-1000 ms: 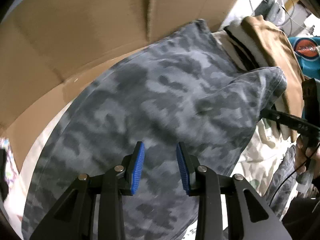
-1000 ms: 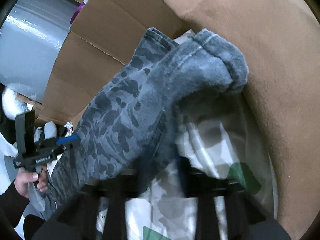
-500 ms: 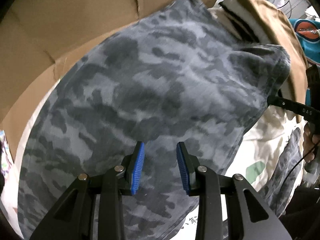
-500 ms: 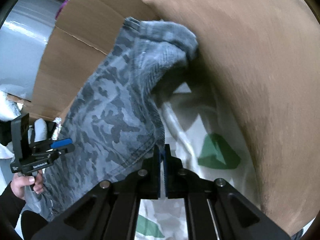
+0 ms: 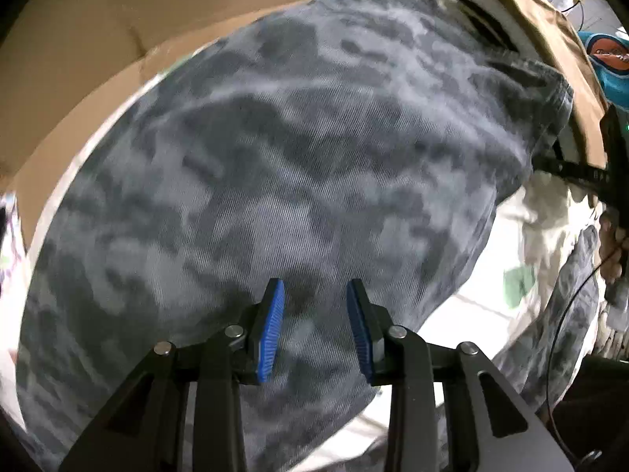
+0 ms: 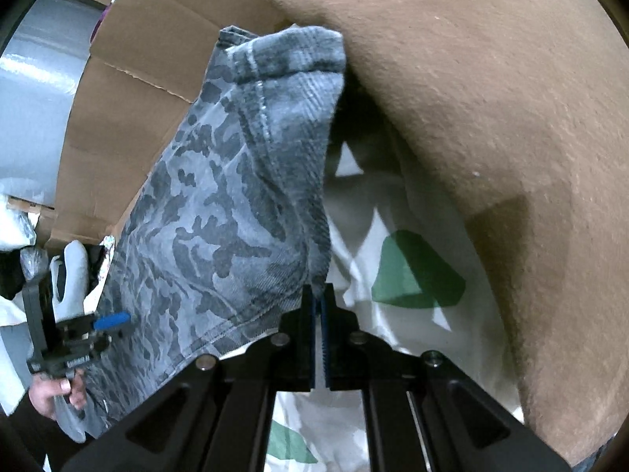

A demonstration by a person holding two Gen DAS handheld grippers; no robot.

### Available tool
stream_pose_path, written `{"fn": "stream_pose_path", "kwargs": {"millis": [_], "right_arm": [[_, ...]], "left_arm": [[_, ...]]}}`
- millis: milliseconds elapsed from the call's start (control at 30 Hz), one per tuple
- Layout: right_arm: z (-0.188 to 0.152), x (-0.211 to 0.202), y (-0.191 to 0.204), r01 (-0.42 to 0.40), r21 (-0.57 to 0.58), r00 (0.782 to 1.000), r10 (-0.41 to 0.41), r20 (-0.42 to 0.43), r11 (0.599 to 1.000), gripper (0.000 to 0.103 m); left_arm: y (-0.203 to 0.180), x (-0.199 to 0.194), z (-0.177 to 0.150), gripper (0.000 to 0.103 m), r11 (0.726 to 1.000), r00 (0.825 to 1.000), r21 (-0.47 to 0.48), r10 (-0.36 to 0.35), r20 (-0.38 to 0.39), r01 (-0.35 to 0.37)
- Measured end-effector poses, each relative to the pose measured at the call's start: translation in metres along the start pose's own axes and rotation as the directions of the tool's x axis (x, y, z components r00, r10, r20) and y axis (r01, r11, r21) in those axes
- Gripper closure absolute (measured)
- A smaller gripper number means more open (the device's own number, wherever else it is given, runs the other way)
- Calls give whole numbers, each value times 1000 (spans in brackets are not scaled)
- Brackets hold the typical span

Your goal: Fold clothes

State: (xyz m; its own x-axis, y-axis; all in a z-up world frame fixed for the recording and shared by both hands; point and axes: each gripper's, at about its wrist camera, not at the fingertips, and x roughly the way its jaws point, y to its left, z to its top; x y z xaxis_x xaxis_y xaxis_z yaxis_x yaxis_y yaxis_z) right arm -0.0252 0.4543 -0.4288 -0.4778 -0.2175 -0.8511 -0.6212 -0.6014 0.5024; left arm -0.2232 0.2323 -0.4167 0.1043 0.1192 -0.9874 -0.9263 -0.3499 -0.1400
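The left gripper (image 5: 315, 326) hovers low over the grey camouflage-print denim garment (image 5: 298, 181), blue pads apart, gripping nothing. The right gripper (image 6: 319, 306) is clamped on the garment's edge, lifting it above the white green-patterned sheet (image 6: 397, 314) beside the brown fleece cloth (image 6: 491, 98). Since a second ago the fabric has spread flatter.

Black claw (image 5: 315, 324), blue ribbed pads (image 5: 270, 330), silver screws (image 5: 234, 330)

grippers: 2 (left gripper (image 5: 315, 326), right gripper (image 6: 318, 338)) | grey camouflage garment (image 5: 275, 165): 1 | brown garment (image 6: 491, 98): 1 | white-and-green patterned cloth (image 6: 397, 244): 1 | cardboard sheet (image 5: 98, 39): 1
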Motion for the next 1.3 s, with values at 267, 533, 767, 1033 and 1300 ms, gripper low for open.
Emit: {"fn": "stream_pose_path", "kwargs": {"millis": [267, 533, 767, 1033, 1300], "right_arm": [[-3, -2, -3, -25, 28, 1000, 24, 3, 999, 101], [-11, -13, -5, -85, 26, 996, 86, -9, 996, 91], [-36, 10, 23, -211, -20, 972, 208, -107, 977, 56], [-55, 48, 56, -301, -47, 937, 286, -198, 953, 56], [-60, 72, 67, -335, -29, 920, 321, -226, 942, 56]], "left_arm": [[-1, 12, -54, 70, 999, 998, -30, -43, -48, 42], [-10, 26, -78, 70, 999, 998, 20, -37, -56, 38], [-17, 34, -95, 66, 999, 998, 44, -2, -61, 4], [-23, 42, -118, 47, 996, 996, 72, 55, -69, -50], [-28, 51, -148, 46, 992, 993, 89, 98, -62, -92]]}}
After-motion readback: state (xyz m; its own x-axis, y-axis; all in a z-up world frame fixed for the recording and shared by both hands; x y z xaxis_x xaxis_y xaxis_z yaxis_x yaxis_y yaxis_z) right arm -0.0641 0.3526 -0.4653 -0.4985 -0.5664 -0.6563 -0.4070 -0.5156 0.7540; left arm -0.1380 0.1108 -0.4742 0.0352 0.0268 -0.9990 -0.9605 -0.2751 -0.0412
